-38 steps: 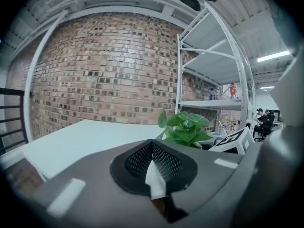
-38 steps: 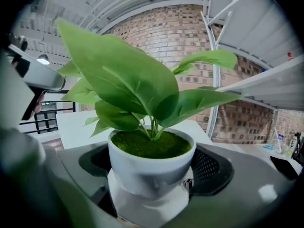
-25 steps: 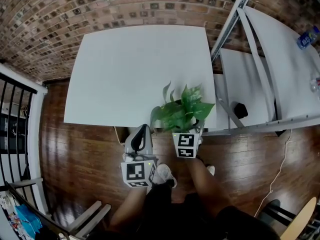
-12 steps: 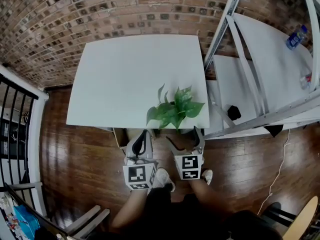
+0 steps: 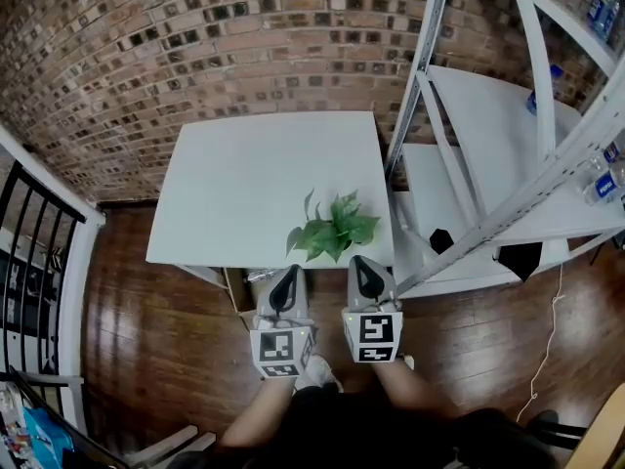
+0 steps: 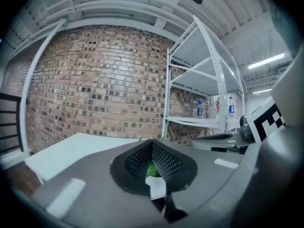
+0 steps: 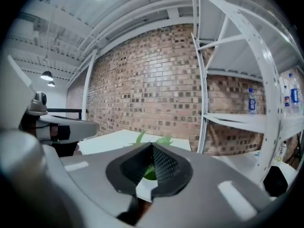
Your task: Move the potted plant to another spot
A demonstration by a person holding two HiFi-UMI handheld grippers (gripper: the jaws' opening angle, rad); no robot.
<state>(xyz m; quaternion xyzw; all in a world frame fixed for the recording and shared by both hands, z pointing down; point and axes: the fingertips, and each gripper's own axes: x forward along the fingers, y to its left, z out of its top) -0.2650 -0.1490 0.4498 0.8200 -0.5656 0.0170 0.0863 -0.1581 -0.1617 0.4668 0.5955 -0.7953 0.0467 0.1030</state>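
The potted plant [image 5: 332,229] stands on the white table [image 5: 244,184] at its near right corner; broad green leaves hide the pot. Both grippers hang off the table's near edge, short of the plant and not touching it. My left gripper [image 5: 287,272] is shut, with nothing in it. My right gripper [image 5: 363,261] is just right of it, its jaws closing fully together on nothing. The left gripper view has a bit of green leaf [image 6: 151,169] showing behind the shut jaws [image 6: 152,142]. In the right gripper view, leaf tips [image 7: 164,140] rise above the closed jaws [image 7: 152,145].
A white metal shelf rack [image 5: 459,154] stands right of the table, with water bottles [image 5: 605,179] on it and a black object [image 5: 441,239] low down. A brick wall [image 5: 215,47] is behind, a black railing [image 5: 20,262] at left, and wooden floor [image 5: 156,330] below.
My right gripper stood open around the plant's pot, then drew back toward me, rose and shut on nothing. The left gripper rose too. The plant stays on the table corner.
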